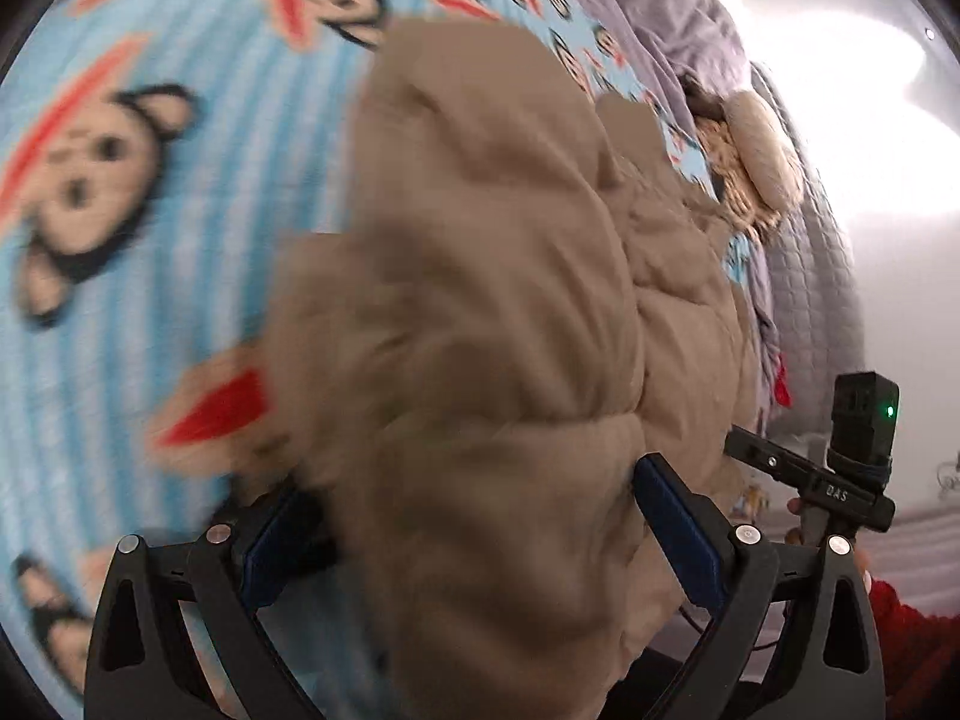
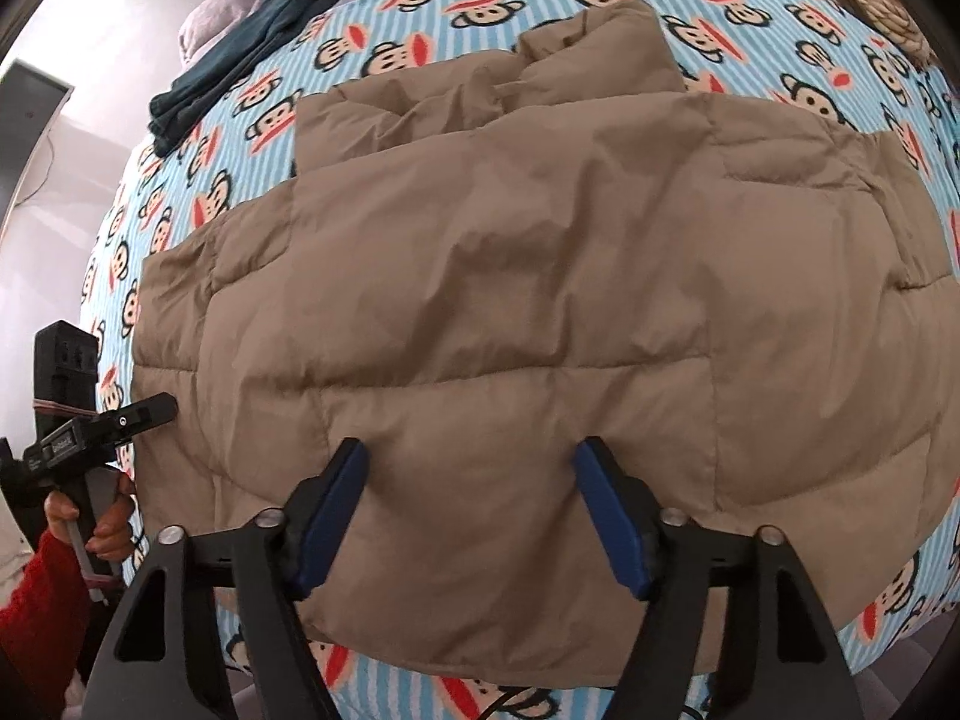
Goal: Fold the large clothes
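Observation:
A large tan quilted puffer jacket (image 2: 510, 276) lies spread on a bed with a blue striped monkey-print sheet (image 2: 420, 30). My right gripper (image 2: 474, 504) is over the jacket's near hem, its blue pads (image 2: 336, 516) wide apart with padded fabric bulging between them. In the left wrist view the jacket (image 1: 480, 300) is bunched up and blurred. My left gripper (image 1: 474, 528) has jacket fabric filling the gap between its blue pads (image 1: 672, 516). The left gripper also shows in the right wrist view (image 2: 150, 411) at the jacket's left edge.
A dark teal garment (image 2: 252, 42) lies at the far left of the bed beside a lilac blanket (image 2: 228, 6). A grey quilted cover (image 1: 804, 276) and a beige knitted cushion (image 1: 762, 144) lie along the bed's far side. The bed edge is close in front.

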Motion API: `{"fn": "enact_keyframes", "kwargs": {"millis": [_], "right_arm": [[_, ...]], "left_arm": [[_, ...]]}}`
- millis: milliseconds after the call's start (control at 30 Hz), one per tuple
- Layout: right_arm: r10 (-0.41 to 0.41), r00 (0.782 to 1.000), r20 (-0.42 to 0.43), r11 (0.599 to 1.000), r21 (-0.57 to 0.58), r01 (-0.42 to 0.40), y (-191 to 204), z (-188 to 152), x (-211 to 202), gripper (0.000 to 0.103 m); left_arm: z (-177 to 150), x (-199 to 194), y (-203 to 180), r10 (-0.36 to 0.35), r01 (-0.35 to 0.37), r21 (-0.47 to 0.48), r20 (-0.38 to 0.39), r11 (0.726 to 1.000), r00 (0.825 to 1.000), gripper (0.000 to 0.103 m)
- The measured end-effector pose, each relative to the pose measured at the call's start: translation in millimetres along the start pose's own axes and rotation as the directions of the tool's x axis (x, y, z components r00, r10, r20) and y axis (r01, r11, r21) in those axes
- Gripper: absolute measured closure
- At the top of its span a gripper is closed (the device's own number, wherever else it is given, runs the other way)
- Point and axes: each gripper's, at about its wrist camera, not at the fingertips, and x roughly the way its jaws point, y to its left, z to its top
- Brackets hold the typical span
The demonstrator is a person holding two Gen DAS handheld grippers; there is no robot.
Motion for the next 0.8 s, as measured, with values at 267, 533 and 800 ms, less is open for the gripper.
{"fn": "enact_keyframes", "kwargs": {"millis": [267, 533, 800], "right_arm": [[0.004, 0.999, 0.049, 0.999, 0.033, -0.006, -2, 7, -1, 0.067], [0.003, 0.998, 0.062, 1.0, 0.017, -0.004, -13, 18, 15, 0.084], [0.123, 0.992, 0.042, 0.988, 0.088, -0.126, -41, 32, 39, 0.085]], "left_arm": [[9, 36, -19, 0.051, -0.041, 0.114, -0.08, 0.993, 0.995, 0.006], [8, 17, -37, -0.117, 0.126, 0.073, -0.112, 0.989, 0.987, 0.075], [7, -9, -142, -0.092, 0.104, 0.148, -0.08, 0.983, 0.992, 0.075]]}}
